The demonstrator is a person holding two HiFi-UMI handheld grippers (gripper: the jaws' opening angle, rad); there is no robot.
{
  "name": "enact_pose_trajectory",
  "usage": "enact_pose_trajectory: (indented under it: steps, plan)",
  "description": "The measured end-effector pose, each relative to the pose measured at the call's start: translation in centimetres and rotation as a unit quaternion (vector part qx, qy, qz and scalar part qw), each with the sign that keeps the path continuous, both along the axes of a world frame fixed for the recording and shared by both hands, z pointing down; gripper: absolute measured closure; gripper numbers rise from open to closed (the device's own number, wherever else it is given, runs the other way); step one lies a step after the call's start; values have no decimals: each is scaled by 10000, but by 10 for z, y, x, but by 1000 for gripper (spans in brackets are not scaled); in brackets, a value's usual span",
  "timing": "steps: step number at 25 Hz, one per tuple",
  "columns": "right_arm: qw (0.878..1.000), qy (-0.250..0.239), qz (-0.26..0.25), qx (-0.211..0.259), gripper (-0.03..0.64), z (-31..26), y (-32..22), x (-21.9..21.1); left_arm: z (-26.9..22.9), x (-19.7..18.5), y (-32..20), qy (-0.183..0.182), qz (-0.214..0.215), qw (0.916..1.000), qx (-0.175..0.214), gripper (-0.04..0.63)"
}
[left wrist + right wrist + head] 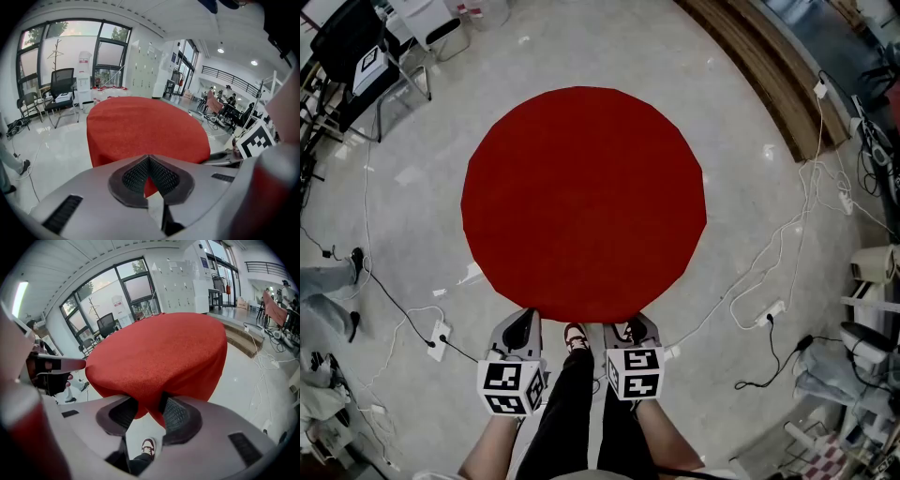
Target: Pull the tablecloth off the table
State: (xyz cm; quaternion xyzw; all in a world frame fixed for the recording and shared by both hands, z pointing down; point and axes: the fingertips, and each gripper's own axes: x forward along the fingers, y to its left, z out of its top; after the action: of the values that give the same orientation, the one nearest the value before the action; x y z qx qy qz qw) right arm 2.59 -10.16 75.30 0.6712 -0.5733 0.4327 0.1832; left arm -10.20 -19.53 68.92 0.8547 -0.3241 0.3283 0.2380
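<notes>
A red round tablecloth (pixel 581 202) covers the table and hangs over its rim all round. Both grippers are at its near edge, just in front of my legs. My left gripper (pixel 523 321) is shut, and in the left gripper view its pads (pixel 136 176) meet at the tips with the red hem (pixel 149 185) pinched between them. My right gripper (pixel 633 325) stands partly open. In the right gripper view a hanging fold of the cloth (pixel 150 406) lies between its two pads (pixel 180 416), which stay well apart.
White and black cables (pixel 769 272) and power strips (pixel 439 337) trail over the grey floor around the table. A wooden step (pixel 778 75) runs at the back right. Office chairs (pixel 61 91) stand by the windows. My shoe (pixel 147 446) shows under the right gripper.
</notes>
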Motion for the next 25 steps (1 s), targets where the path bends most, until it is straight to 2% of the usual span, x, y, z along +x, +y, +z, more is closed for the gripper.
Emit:
enact_pose_trajectory:
  steps: [11, 17, 25]
  plan:
    - [9995, 0, -131, -275, 560, -17, 10, 3, -8, 7, 3, 76, -102, 9998, -129, 580]
    - [9985, 54, -219, -507, 572, -34, 17, 5, -9, 5, 2, 34, -385, 9987, -347, 580]
    - [9988, 45, -153, -462, 588, -54, 6, 11, -28, 5, -13, 92, -354, 9992, -163, 580]
